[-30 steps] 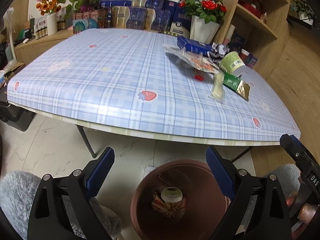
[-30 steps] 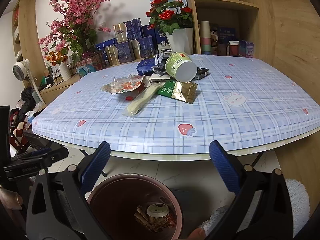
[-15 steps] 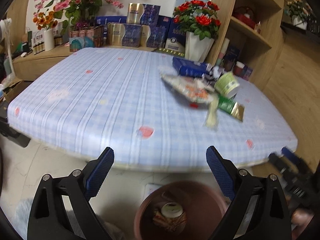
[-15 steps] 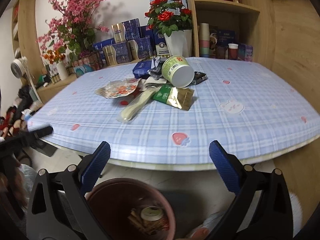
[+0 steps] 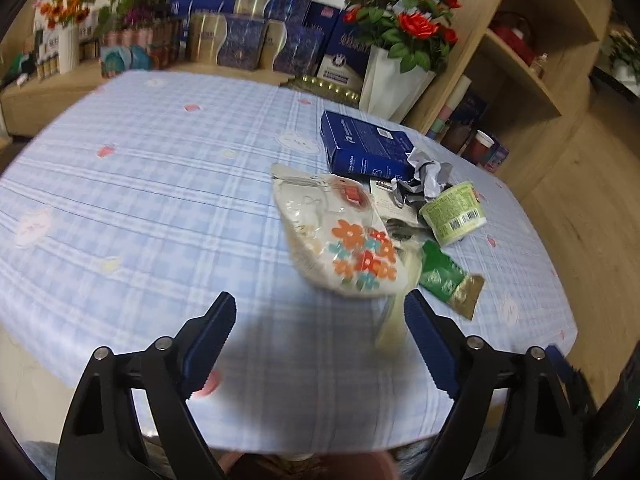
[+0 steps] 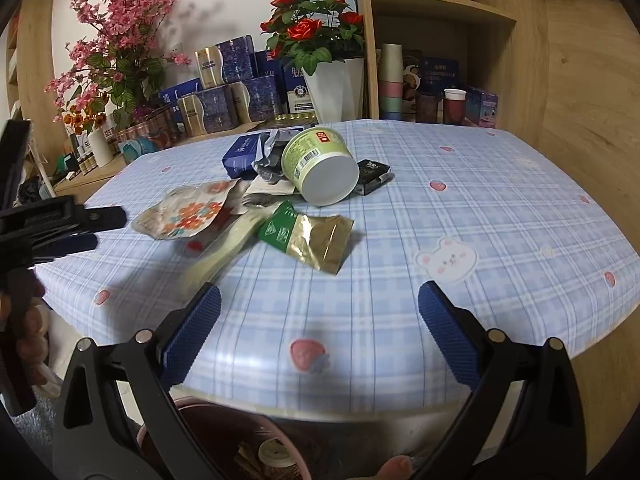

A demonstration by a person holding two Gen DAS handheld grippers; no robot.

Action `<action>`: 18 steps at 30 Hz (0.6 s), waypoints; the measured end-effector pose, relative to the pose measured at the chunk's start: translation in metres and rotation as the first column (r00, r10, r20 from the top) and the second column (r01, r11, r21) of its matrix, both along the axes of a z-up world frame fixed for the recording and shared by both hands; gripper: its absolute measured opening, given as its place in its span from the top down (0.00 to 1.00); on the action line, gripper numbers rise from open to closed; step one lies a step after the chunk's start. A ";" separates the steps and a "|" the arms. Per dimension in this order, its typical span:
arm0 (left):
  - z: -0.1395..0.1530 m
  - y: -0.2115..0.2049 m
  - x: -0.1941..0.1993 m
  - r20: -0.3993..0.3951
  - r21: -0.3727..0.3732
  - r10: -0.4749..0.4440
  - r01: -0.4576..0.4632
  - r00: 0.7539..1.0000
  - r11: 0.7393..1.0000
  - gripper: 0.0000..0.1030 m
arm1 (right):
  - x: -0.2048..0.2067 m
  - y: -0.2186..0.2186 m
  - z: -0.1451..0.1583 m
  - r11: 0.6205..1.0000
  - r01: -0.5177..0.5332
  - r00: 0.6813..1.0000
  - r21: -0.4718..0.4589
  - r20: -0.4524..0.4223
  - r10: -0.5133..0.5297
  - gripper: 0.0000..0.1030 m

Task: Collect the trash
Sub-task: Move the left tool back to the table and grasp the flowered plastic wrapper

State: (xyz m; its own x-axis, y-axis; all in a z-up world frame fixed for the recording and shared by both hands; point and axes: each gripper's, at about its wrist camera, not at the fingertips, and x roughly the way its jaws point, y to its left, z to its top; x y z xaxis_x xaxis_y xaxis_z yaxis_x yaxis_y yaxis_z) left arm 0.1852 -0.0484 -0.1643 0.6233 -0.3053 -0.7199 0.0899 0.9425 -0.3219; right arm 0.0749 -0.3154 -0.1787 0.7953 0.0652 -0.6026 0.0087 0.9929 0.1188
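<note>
A pile of trash lies on the blue checked table [image 6: 500,208]. It holds a flower-printed bag [image 5: 344,240], a tipped green cup [image 5: 452,216], a green-gold sachet [image 5: 448,280], a pale long wrapper [image 5: 394,316], crumpled foil [image 5: 428,172] and a blue box [image 5: 364,148]. My left gripper [image 5: 318,312] hovers over the table just short of the flower bag; its jaws are closing with nothing between them. My right gripper [image 6: 320,300] stands open and empty over the table's near edge, with the sachet [image 6: 308,240] and cup [image 6: 320,168] ahead. The left gripper [image 6: 110,228] shows at the far left in the right wrist view.
A brown bin [image 6: 224,412] with trash inside stands on the floor below the table's edge. A white pot of red roses [image 6: 332,88], gift boxes [image 6: 224,100] and a wooden shelf [image 6: 440,16] line the far side. A black packet [image 6: 372,176] lies behind the cup.
Both grippers have moved forward from above the bin toward the trash pile on the table. The left one went farther and its jaws narrowed slightly.
</note>
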 end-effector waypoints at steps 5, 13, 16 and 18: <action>-0.015 -0.007 0.031 -0.063 -0.063 0.048 -0.052 0.997 0.997 0.27 | 0.019 -0.005 -0.005 1.000 -0.020 0.999 -0.007 -0.033 0.020 0.06; -0.038 -0.010 0.055 -0.145 -0.135 0.087 -0.107 0.986 0.985 0.42 | 0.044 -0.014 -0.014 0.998 -0.057 0.995 -0.002 -0.078 0.056 0.06; -0.044 -0.008 0.056 -0.173 -0.152 0.082 -0.108 0.982 0.982 0.71 | 0.051 -0.013 -0.014 0.996 -0.083 0.993 -0.020 -0.081 0.081 0.06; -0.043 -0.005 0.053 -0.172 -0.148 0.089 -0.115 0.981 0.982 0.71 | 0.056 -0.013 -0.013 0.993 -0.107 0.991 -0.042 -0.084 0.104 0.06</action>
State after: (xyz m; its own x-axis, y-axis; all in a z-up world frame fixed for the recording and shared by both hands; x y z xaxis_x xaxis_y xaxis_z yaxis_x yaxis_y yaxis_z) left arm 0.2384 -0.0531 -0.2075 0.5346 -0.3631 -0.7631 -0.0707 0.8806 -0.4685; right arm 0.1307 -0.3281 -0.1918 0.7335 0.1164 -0.6697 -0.0886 0.9932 0.0756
